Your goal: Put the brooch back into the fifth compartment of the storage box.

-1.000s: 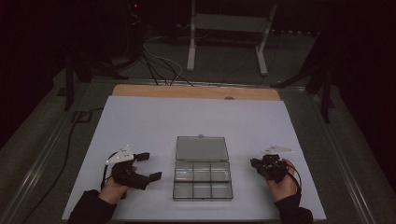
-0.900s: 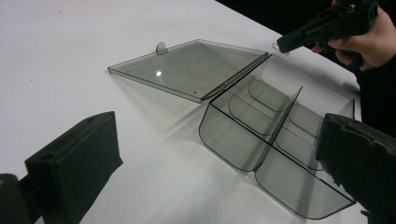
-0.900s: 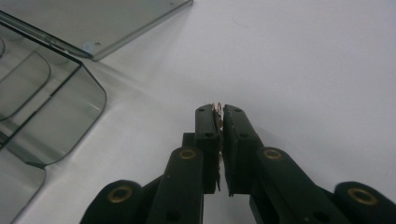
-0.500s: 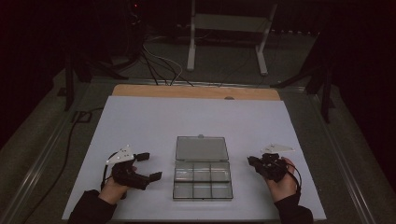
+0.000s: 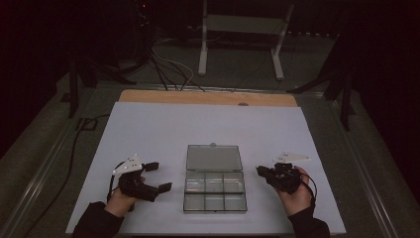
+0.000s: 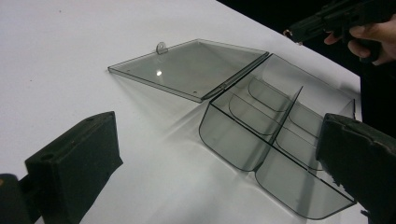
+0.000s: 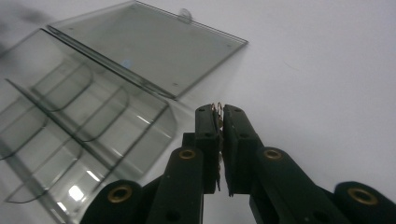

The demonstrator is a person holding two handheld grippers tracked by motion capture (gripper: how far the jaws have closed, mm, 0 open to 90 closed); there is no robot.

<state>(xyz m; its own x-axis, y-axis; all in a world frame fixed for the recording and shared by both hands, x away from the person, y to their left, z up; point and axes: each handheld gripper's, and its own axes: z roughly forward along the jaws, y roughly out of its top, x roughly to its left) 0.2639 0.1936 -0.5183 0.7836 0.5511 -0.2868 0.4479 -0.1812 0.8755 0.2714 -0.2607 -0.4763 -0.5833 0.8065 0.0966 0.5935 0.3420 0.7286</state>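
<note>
The clear compartment box [image 5: 215,188] lies open on the white bench [image 5: 148,129] between the released left claw [image 5: 157,176] and the clenched right claw [image 5: 261,171], which perhaps pinches something small.

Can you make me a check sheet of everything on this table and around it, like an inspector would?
Surface: white sheet over the table, wooden edge bare at the far side.
Job's things: clear compartment box, lid flat open, compartments look empty.
Clutter: nothing seen.
Grippers: left gripper open, beside the box; right gripper shut, something thin and metallic pinched at its fingertips, too small to identify.
Cables: black cable along the table's left side; more wires on the floor beyond.
Surroundings: dark room, white stand behind.
</note>
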